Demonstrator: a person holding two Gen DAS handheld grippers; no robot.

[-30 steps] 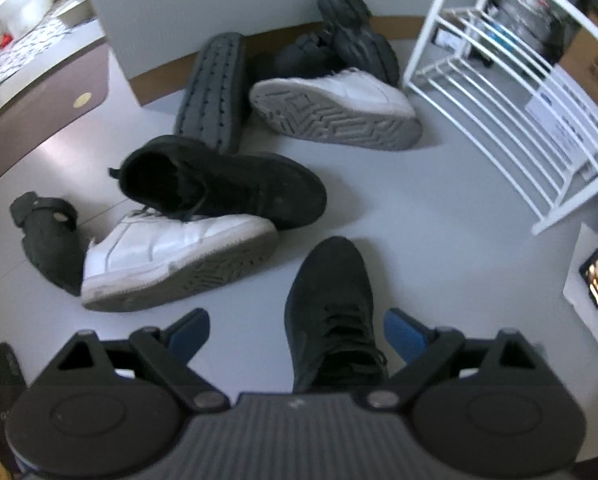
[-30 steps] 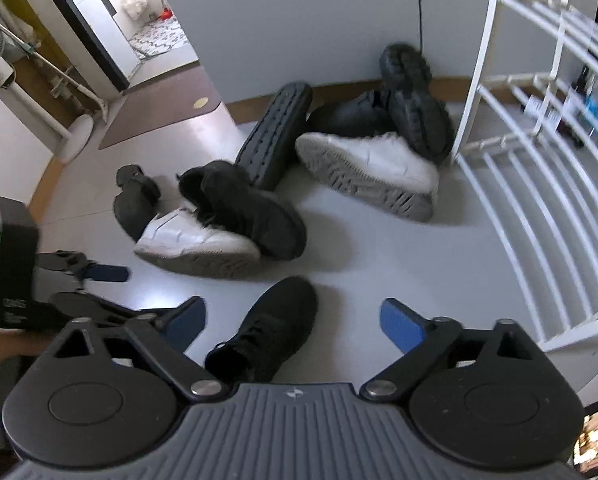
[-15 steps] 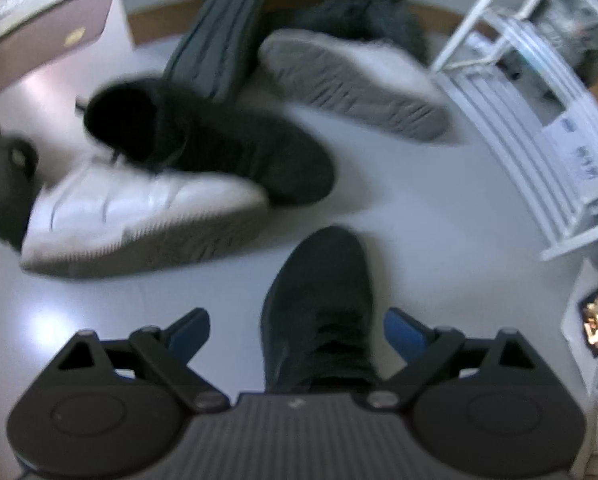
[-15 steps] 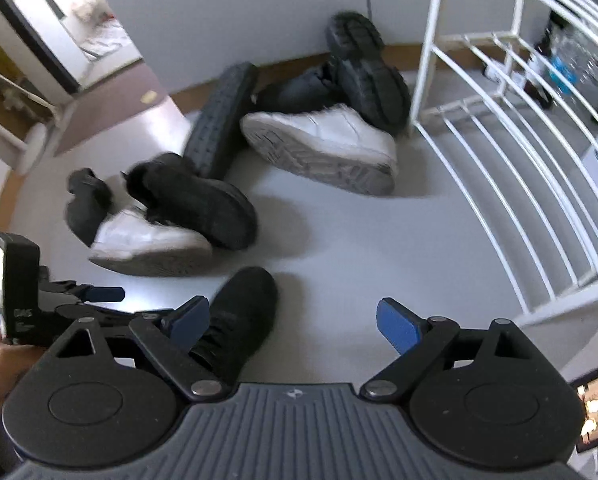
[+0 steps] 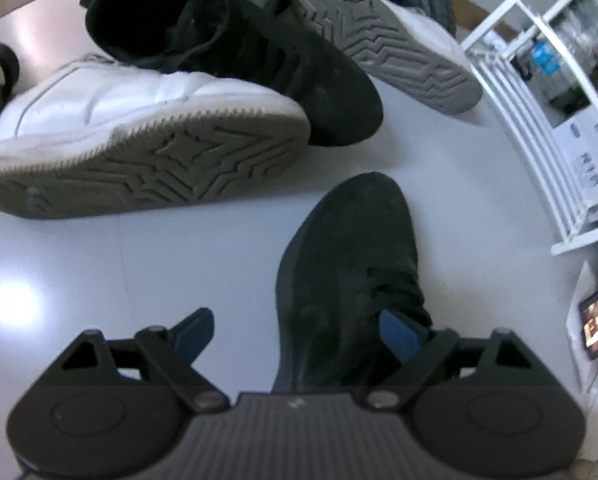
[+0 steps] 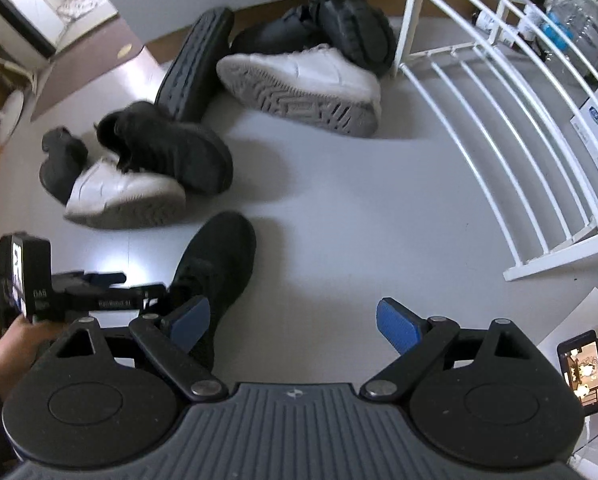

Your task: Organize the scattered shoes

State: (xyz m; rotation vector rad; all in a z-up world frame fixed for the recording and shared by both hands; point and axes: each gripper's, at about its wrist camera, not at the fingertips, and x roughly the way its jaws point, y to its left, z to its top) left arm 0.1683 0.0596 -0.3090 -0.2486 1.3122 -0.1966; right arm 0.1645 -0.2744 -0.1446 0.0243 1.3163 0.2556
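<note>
**One shoe lined up for pickup**

Black sneaker sits lower centre of left wrist view, alone on the floor. Left gripper spread wide, straddling it, pads not pressing. Right gripper also spread, empty. Step: approach. Next: lower, clamp sides, carry to white rack.

You lowered your left claw over the black sneaker (now straddling its collar, wide apart).
</note>
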